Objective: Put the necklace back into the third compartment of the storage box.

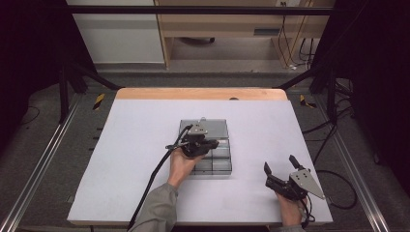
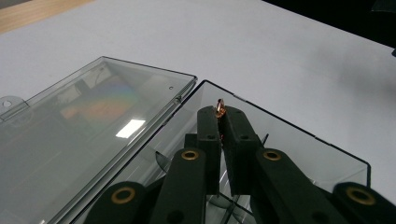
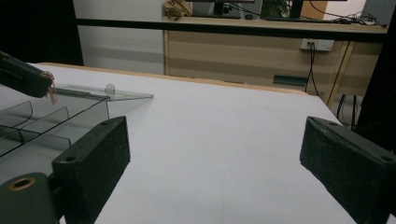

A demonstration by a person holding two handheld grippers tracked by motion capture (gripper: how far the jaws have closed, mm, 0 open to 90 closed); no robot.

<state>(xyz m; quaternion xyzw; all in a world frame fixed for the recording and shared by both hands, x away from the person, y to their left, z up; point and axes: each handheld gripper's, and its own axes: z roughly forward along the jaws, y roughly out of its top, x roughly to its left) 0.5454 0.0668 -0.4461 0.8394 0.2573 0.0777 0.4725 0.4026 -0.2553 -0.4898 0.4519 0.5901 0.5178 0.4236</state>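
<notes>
Left gripper [image 2: 221, 116] clamps a copper ring [image 2: 220, 107] above the open clear box [image 2: 299, 135]; right gripper [image 1: 283, 168] gapes empty on the white table [image 1: 135, 145].

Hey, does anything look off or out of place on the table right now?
Nothing stands out. The clear compartment box lies open, lid flat; the left gripper pinches a small copper-coloured piece above it.

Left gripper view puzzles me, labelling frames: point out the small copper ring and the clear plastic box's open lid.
Small copper ring [image 2: 220, 107], left gripper view, its top edge.
Clear plastic box's open lid [image 2: 88, 135], left gripper view, flat panel.
</notes>
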